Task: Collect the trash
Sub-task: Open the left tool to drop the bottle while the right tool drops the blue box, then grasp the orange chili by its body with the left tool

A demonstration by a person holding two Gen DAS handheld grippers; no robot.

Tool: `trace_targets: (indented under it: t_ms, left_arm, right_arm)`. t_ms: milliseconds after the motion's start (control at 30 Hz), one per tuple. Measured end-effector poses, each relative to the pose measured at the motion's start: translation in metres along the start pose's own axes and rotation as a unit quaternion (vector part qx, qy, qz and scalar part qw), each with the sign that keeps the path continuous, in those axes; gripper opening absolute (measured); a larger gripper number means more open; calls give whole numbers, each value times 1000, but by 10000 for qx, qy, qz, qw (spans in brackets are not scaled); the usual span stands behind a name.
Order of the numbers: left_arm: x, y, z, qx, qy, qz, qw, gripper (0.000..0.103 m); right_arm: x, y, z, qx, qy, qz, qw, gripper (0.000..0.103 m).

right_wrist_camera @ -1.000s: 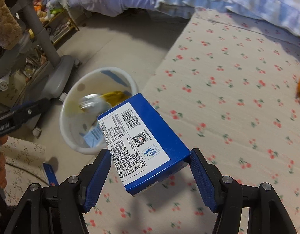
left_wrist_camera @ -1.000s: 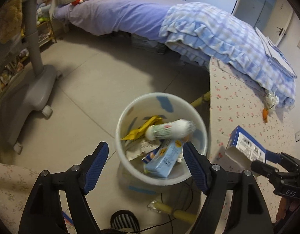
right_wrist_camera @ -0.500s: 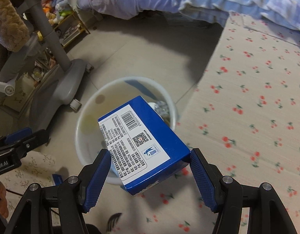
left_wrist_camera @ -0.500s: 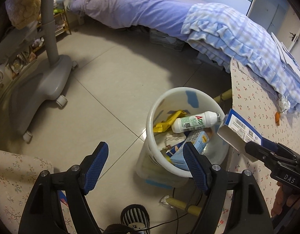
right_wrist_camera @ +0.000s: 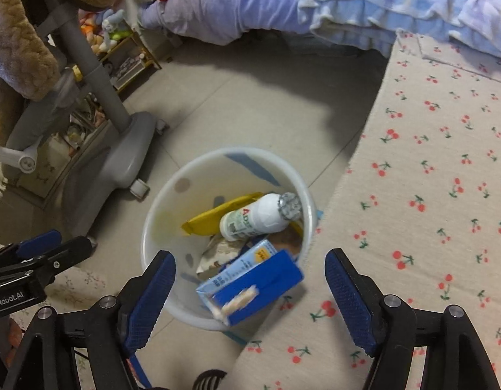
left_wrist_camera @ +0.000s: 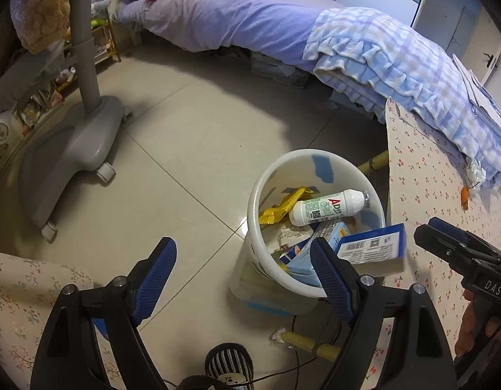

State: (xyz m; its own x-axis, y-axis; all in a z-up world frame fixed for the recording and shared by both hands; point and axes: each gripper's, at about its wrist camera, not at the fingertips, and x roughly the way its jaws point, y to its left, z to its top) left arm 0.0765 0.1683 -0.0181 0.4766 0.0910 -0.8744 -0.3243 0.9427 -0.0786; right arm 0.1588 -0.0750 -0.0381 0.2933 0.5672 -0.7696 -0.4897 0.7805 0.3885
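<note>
- The right gripper (right_wrist_camera: 250, 295) was opening, its pads clear of the blue rectangular cardboard box (right_wrist_camera: 257, 287); the box hung over the white plastic bin's (right_wrist_camera: 159, 214) rim
- The left gripper (left_wrist_camera: 242, 279) was opening too, nothing in it
- The box looked light, stiff and crushable; best taken across its flat faces

The red letters "AD" are printed on the label of the white bottle (left_wrist_camera: 327, 208) lying in the bin (left_wrist_camera: 263, 191), beside a square code whose content cannot be read. "DAS" is stamped in white on the black body of the right gripper (left_wrist_camera: 445, 237), seen in the left wrist view. "enRobot.AI", cut off at the frame edge, is printed on the left gripper (right_wrist_camera: 39, 248) in the right wrist view. A barcode and fine print are carried on the blue box (left_wrist_camera: 371, 248), too small to be read.
</note>
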Motion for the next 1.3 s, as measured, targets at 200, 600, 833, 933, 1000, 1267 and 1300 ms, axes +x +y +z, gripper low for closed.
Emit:
trace_targets:
  t_ms: [200, 600, 833, 933, 1000, 1267, 1300]
  left_arm:
    - [-4, -8, -1, 112, -54, -4, 9999, 87]
    - [-7, -47, 0, 386, -77, -165, 9991, 88]
    - [-6, -97, 5, 571, -48, -449, 9973, 88]
    - [-7, -125, 6, 682, -38, -591, 9959, 88]
    - [-8, -145, 5, 770, -46, -695, 9946, 88]
    - [-8, -222, 1, 1109, -54, -1007, 9887, 88]
    - [-7, -233, 0, 1147, -50, -1039, 9879, 88]
  right_arm:
    - [-14, -12, -3, 1, -56, -159, 9999, 80]
    - [-58, -65, -12, 271, -242, -741, 9966, 80]
    - [-92, -110, -22, 560, -379, -1113, 9915, 80]
    - [-108, -128, -27, 646, -452, -1306, 9883, 80]
    - [-118, -141, -31, 724, -498, -1423, 9859, 80]
    - [-160, -189, -45, 1128, -715, -1650, 9772, 80]
    - [-166, -195, -47, 1177, -750, -1679, 9759, 80]
